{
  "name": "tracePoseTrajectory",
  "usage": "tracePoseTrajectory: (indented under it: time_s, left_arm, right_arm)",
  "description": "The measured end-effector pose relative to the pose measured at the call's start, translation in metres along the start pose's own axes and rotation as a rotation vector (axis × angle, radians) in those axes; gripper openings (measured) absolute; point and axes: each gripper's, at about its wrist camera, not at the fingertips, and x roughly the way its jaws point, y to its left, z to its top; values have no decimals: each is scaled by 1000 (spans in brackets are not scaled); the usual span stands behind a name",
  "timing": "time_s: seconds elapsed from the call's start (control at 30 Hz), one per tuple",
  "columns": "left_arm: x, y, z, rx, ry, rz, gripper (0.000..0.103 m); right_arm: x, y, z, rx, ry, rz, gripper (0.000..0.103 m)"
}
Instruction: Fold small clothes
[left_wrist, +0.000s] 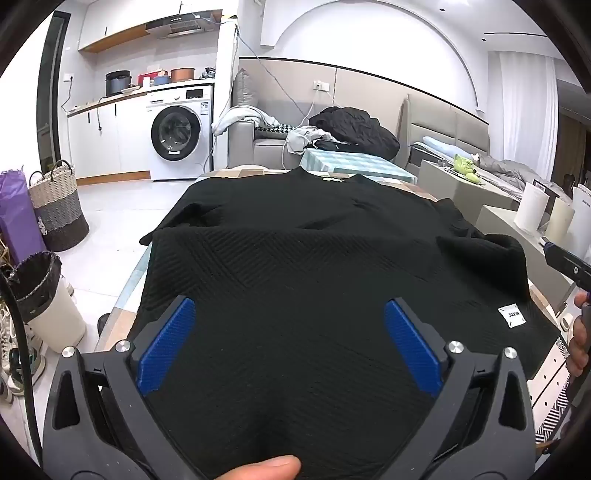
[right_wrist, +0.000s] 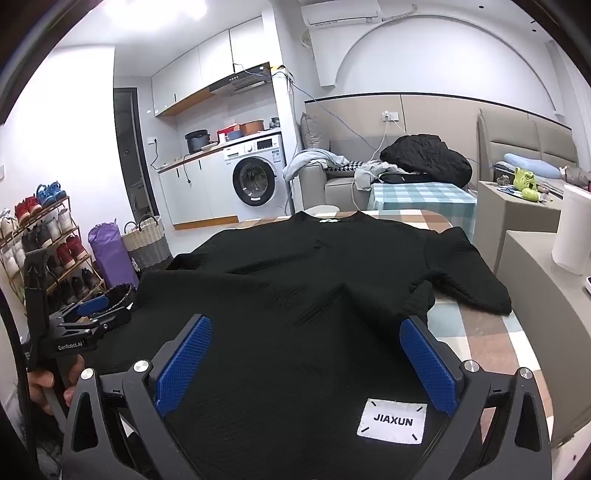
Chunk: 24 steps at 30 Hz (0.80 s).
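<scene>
Here, a black knit top lay spread across the counter, filling the centre of both frames, its white label at lower right. The left gripper and right gripper hovered above its near hem, fingers spread wide, gripping nothing.
</scene>
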Motion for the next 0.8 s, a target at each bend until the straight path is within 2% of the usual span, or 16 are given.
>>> tracePoseTrajectory:
  time_s: [0.8]
  left_arm:
    - [-1,4,0,-3,5,-8,102]
  right_arm:
    - [1,2,-1,1,-6,17,103]
